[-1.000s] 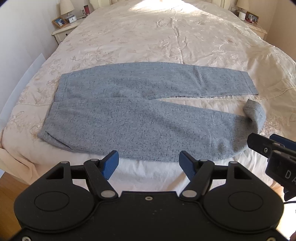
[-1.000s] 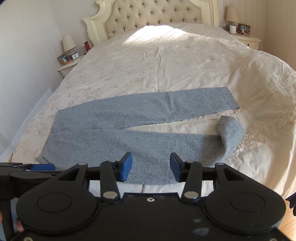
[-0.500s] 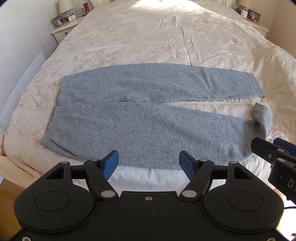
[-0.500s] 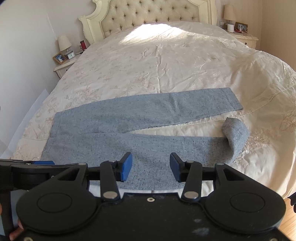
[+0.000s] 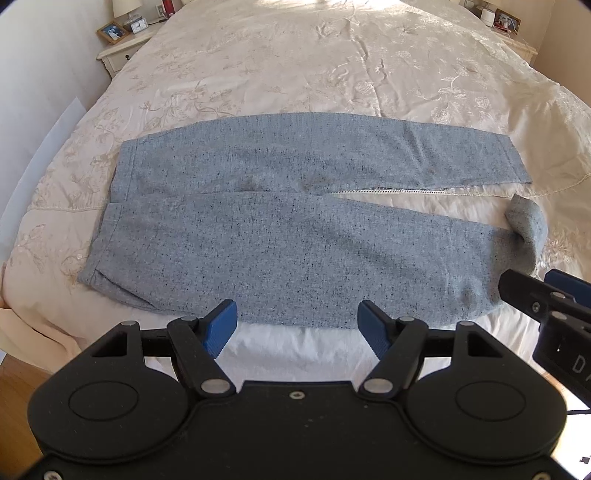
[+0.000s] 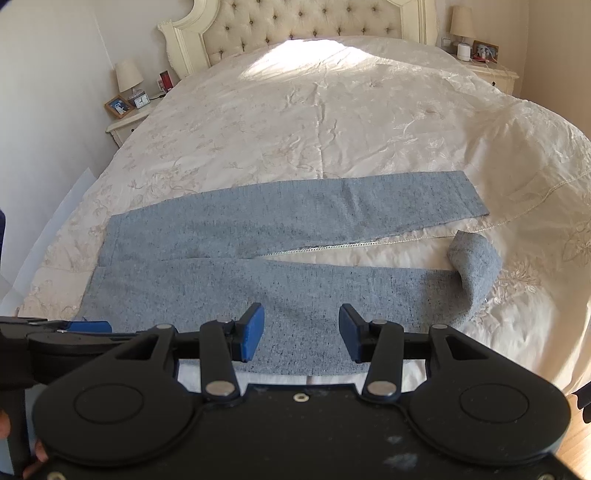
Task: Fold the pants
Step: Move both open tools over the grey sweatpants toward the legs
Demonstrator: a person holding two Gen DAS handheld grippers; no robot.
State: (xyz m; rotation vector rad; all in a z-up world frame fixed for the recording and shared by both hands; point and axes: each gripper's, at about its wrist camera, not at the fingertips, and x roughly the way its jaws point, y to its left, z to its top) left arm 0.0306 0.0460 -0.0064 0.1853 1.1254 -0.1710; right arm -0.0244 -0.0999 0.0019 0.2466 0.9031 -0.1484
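Grey-blue speckled pants [image 5: 295,229] lie flat across the foot of the bed, waistband to the left, legs to the right; they also show in the right wrist view [image 6: 280,258]. The near leg's cuff [image 5: 528,229] is curled up and folded back, also seen in the right wrist view [image 6: 476,266]. My left gripper [image 5: 297,326] is open and empty, just short of the near leg's front edge. My right gripper [image 6: 301,338] is open and empty, over the near leg's front edge. The right gripper's side shows at the left wrist view's right edge [image 5: 546,299].
The cream embroidered bedspread [image 6: 332,122] covers the bed, with a tufted headboard [image 6: 295,26] at the far end. Nightstands with lamps stand at the left [image 6: 129,118] and right [image 6: 491,70]. A wood floor [image 5: 22,384] shows below the bed's front edge.
Both grippers have moved forward toward the pants, which now sit larger and lower in both views. Both stay open. The pants have not moved.
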